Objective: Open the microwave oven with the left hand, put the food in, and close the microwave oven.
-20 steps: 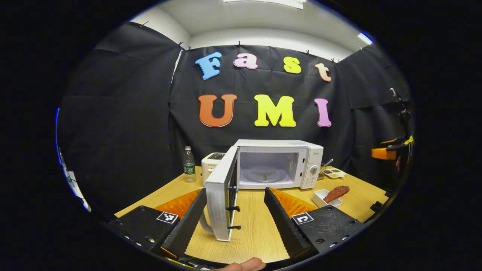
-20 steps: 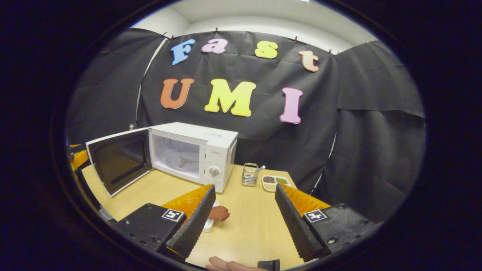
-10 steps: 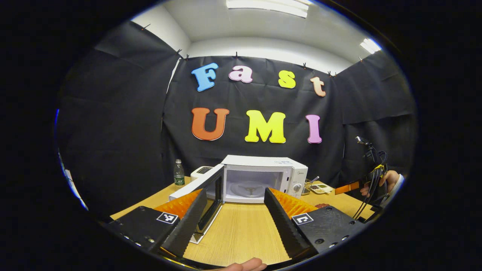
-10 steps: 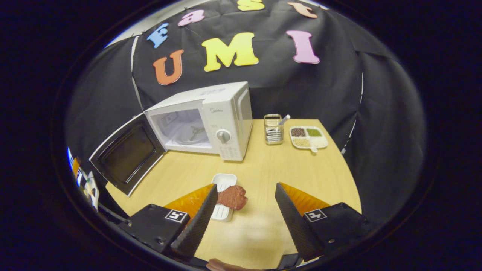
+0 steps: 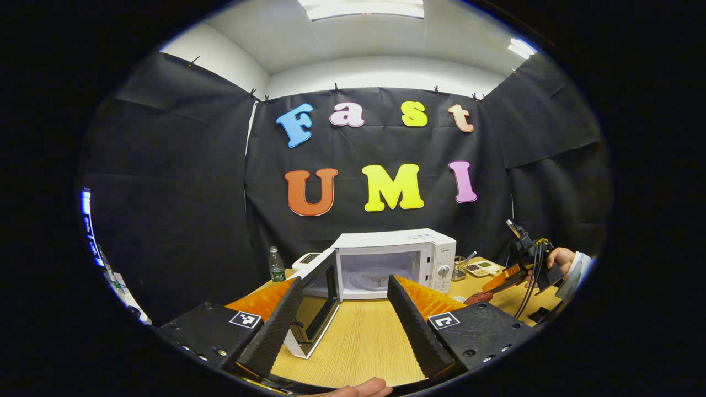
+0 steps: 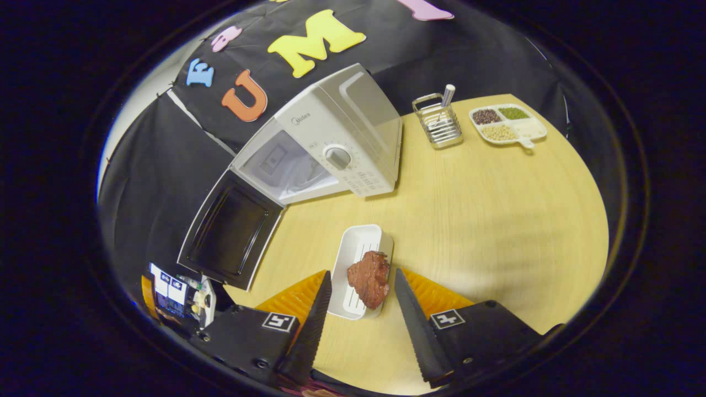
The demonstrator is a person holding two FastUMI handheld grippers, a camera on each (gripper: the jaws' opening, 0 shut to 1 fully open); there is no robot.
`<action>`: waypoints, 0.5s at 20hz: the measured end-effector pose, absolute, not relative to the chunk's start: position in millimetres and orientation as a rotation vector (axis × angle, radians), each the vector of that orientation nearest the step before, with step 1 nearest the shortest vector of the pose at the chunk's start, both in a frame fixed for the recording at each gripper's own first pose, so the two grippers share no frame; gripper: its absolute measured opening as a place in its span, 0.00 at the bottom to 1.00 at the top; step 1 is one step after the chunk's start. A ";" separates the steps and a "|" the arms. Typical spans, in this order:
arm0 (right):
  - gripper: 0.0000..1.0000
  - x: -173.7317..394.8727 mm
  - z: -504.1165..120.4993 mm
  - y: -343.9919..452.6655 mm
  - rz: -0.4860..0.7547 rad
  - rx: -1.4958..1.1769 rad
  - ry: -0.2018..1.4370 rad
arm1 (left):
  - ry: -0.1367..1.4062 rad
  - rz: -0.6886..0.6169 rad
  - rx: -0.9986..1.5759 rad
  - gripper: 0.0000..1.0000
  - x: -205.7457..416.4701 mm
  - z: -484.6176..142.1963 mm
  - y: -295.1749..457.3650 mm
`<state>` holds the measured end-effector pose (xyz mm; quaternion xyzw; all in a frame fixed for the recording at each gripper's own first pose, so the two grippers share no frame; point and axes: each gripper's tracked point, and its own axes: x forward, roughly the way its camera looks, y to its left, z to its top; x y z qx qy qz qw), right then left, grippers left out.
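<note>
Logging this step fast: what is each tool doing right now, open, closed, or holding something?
Left tool: open, holding nothing, in front of the open microwave.
Right tool: open, fingers either side of the meat on its white tray, not gripping it yet.

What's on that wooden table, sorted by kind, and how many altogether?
Kitchen appliances: 2, microwave and toaster
Dishes: 2, white tray and divided dish
Food pieces: 1, brown meat
Bottles: 1, water bottle
Utensil racks: 1, wire holder
Total: 7
</note>
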<state>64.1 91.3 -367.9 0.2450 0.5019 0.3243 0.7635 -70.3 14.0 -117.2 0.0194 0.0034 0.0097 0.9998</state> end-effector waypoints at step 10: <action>0.12 44.4 -359.5 100.0 0.742 0.516 1.110 | 0.043 0.032 -0.023 0.97 -76.8 -131.4 30.9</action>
